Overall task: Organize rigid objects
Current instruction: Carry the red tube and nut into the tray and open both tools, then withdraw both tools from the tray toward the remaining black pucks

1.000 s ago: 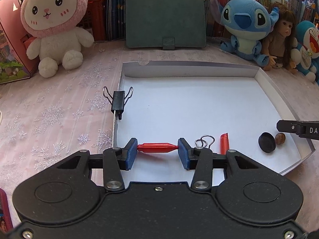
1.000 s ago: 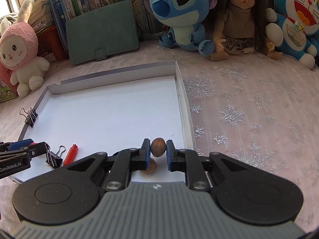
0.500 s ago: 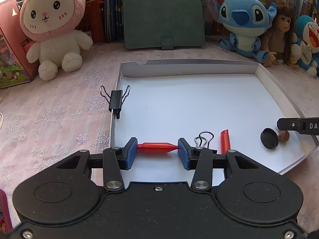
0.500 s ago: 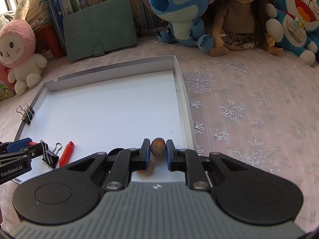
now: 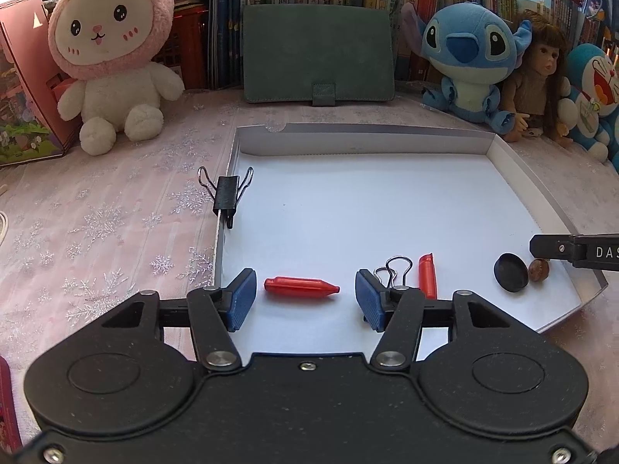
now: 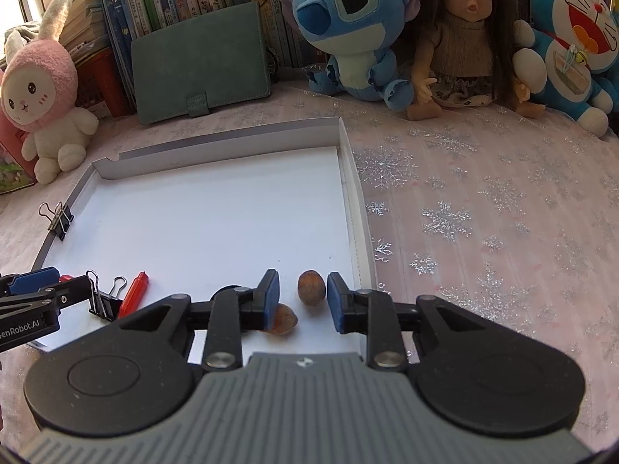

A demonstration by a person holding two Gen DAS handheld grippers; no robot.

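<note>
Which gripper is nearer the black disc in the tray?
Right. The right gripper, jaws opening around a nut, has the black disc just behind its left finger. The left gripper straddles a red piece further along.

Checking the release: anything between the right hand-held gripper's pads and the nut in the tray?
Nothing visible. The nut lies on the tray floor between the right hand-held gripper's opening jaws, clear gaps on both sides. A second nut sits nearer the camera, partly behind the left-side pad, not in the gap.
</note>
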